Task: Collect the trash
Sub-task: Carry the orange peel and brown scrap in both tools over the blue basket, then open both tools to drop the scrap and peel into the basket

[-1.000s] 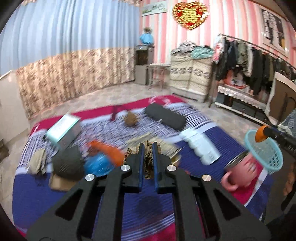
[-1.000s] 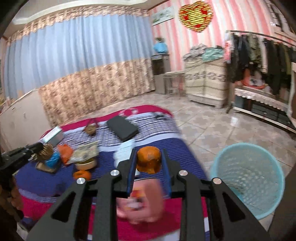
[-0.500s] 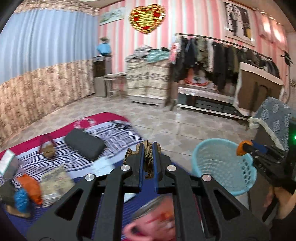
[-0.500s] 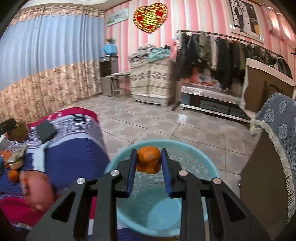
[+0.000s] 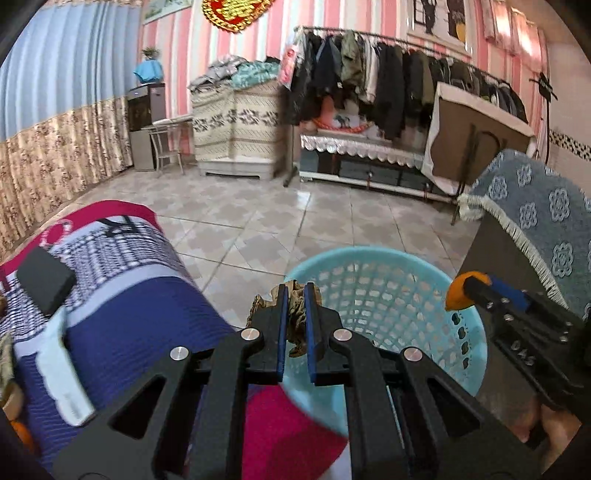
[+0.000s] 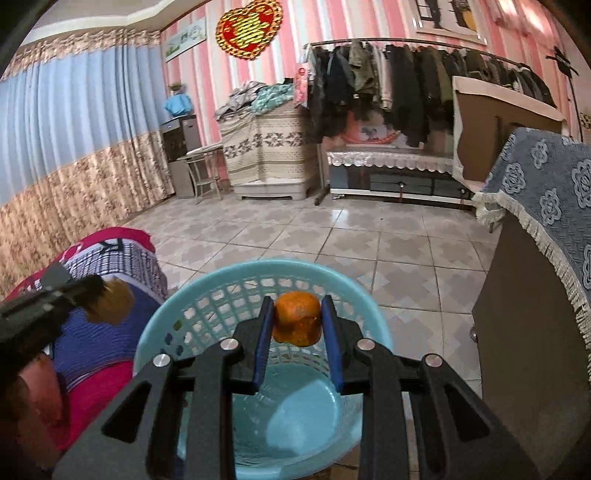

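Pink-striped walls (image 6: 207, 55) and blue curtains (image 6: 74, 122) enclose a room with a tiled floor (image 6: 332, 236). Far side: a rail of dark clothes (image 6: 406, 81) on the right, a patterned cloth-covered cabinet (image 6: 266, 147) at centre, a red heart ornament (image 6: 249, 27) high on the wall.

Left, near: a bed under a blue, red and white striped blanket (image 5: 140, 332), with a dark flat case (image 5: 44, 282) lying on it.

Right, near: a dark cabinet draped with a blue flowered cloth (image 6: 554, 177).

Centre, near: a light blue mesh waste basket (image 6: 207, 317) on the floor just beside the bed.

Right gripper (image 6: 297, 321): clamped on a piece of orange peel (image 6: 296, 321), held over the basket's mouth.

Left gripper (image 5: 296, 314): jaws pinched together on a crumpled brown scrap (image 5: 295, 317), positioned at the basket's left rim, between bed and basket.
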{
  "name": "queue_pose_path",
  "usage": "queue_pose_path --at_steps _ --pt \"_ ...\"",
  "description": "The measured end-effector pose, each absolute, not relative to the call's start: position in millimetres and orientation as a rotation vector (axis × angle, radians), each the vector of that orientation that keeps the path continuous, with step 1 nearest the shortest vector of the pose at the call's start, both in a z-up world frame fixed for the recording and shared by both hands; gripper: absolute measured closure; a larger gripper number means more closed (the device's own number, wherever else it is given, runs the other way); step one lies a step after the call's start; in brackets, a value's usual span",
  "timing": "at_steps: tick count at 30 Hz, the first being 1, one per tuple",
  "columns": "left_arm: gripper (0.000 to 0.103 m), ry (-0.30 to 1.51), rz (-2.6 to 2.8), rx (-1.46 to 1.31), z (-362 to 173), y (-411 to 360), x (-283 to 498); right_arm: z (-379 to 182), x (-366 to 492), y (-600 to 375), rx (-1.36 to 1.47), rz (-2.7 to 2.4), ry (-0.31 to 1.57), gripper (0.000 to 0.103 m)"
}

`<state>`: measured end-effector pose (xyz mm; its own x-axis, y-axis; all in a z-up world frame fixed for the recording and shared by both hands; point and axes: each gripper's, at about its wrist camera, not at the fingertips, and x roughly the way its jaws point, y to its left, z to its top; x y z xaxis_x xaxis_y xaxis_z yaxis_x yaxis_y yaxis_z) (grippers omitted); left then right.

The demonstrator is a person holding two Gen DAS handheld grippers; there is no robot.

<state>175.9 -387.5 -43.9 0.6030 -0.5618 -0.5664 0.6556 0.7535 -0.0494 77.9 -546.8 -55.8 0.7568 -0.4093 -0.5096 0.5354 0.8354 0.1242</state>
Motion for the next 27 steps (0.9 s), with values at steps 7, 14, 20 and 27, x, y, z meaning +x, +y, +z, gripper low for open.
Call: queue_pose_path --at_steps 7,14,20,27 --pt "0.094 0.621 -0.722 0.223 -62 -425 186 -60 77 -556 0.297 -0.535 0.478 0.076" --pt "0.039 0.59 -0.666 0.208 -58 -419 192 -64 86 -548 0.279 -0.506 0.49 0.076" --pt "0.018 0.547 -0.579 0.187 -43 -397 188 -66 90 -541 0.265 -0.485 0.504 0.075" --pt "0.008 0.51 -0.512 0.126 -24 -363 188 -56 87 -529 0.226 -0.493 0.444 0.035"
